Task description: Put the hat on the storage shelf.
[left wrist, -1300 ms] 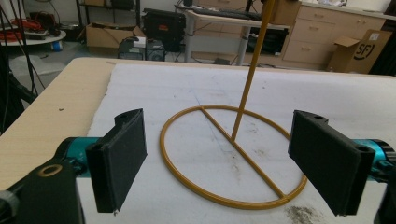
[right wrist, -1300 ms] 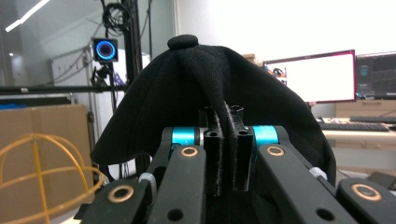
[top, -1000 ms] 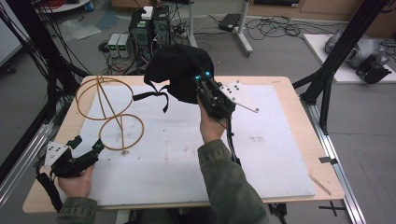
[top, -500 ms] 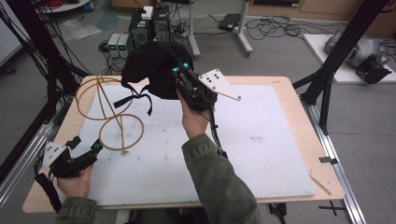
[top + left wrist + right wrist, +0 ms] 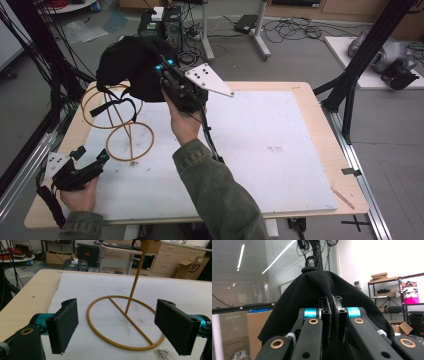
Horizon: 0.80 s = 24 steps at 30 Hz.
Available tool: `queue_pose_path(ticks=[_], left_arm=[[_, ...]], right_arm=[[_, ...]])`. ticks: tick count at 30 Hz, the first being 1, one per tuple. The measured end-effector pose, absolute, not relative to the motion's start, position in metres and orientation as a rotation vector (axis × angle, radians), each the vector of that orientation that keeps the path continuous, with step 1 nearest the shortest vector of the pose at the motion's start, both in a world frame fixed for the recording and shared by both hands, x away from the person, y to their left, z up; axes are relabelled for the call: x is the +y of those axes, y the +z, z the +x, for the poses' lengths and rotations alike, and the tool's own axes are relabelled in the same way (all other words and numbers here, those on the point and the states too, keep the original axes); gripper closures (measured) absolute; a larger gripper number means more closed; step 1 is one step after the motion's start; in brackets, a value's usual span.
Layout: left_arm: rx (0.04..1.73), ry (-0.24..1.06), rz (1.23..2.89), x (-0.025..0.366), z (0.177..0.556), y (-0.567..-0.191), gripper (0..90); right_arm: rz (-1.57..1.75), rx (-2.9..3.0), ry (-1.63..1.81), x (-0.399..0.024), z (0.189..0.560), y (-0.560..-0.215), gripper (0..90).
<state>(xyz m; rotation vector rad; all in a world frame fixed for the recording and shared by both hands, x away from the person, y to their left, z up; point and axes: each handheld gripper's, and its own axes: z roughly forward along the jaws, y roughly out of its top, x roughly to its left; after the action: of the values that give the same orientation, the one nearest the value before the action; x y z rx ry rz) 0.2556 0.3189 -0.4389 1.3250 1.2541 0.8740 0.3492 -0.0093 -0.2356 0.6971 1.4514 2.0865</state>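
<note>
My right gripper [image 5: 167, 75] is shut on the edge of a black cap [image 5: 127, 67] and holds it in the air above the table's far left. In the right gripper view the cap [image 5: 312, 295] hangs over the jaws, with its fabric pinched between them. Under the cap stands a gold wire stand [image 5: 153, 141], a base ring and a top ring joined by a rod. The cap's strap [image 5: 112, 102] dangles in front of the top ring. My left gripper [image 5: 90, 155] rests open on the mat near the base ring [image 5: 117, 345], nothing between its pads.
A white mat [image 5: 260, 145] covers most of the wooden table [image 5: 320, 115]. Black frame posts [image 5: 350, 85] rise at the table's right and left edges. Cables and computer boxes [image 5: 160, 22] lie on the floor beyond the far edge.
My right gripper has carried the cap leftward and upward, from mid-table to above the stand's top ring. The left gripper has stayed put.
</note>
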Motion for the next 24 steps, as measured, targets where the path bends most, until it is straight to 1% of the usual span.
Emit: queue_pose_path(ticks=[2, 13, 24], left_arm=[[1.256, 0.875, 1.324, 0.320, 0.255, -0.439, 19.6], [1.262, 0.870, 1.310, 0.323, 0.254, -0.439, 19.6], [1.274, 0.872, 1.295, 0.325, 0.253, -0.439, 19.6]], right_arm=[[0.686, 1.473, 2.096, 0.003, 0.351, -0.237, 87.8], [0.648, 1.528, 2.155, 0.043, 0.354, -0.241, 87.7], [0.646, 1.599, 2.156, 0.064, 0.359, -0.252, 87.7]])
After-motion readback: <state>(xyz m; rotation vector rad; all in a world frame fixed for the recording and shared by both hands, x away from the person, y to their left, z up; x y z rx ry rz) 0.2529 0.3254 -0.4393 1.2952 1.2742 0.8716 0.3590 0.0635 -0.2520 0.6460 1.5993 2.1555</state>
